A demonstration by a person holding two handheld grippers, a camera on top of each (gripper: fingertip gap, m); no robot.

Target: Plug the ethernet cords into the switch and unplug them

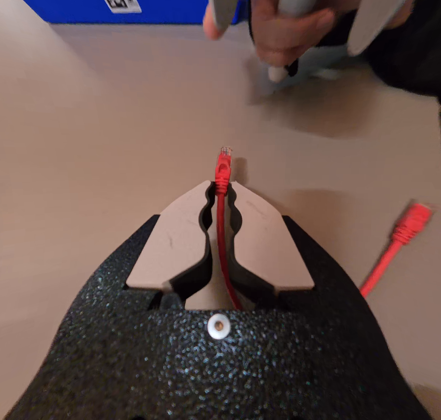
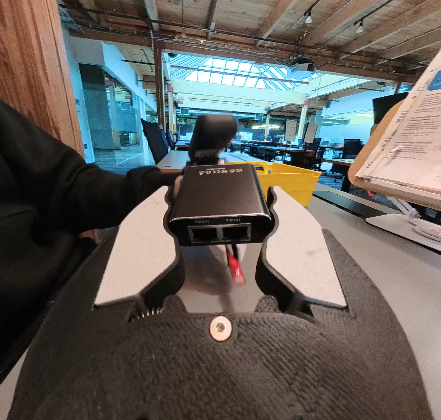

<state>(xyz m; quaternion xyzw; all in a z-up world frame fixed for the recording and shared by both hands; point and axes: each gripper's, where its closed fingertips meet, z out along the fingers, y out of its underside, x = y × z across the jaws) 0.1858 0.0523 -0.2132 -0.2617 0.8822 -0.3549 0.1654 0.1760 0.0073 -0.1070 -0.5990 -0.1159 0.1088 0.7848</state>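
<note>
My left gripper (image 1: 221, 183) is shut on a red ethernet cord (image 1: 222, 229) just behind its plug (image 1: 223, 164), which sticks out past the fingertips above the beige table. A second red plug (image 1: 411, 222) on its cord lies on the table at the right. My right gripper (image 2: 219, 191) is shut on the black switch (image 2: 218, 201), held up with its two empty ports (image 2: 219, 234) facing the camera. A red plug (image 2: 236, 269) shows below the switch between the fingers. The other gripper, held by a hand (image 1: 286, 34), shows blurred at the top of the left wrist view.
A blue box (image 1: 114, 0) with a marker tag stands at the table's far left. A yellow bin (image 2: 291, 179) sits behind the switch. A document stand (image 2: 401, 160) with papers is at the right. A black sleeve (image 2: 59, 193) crosses the left side.
</note>
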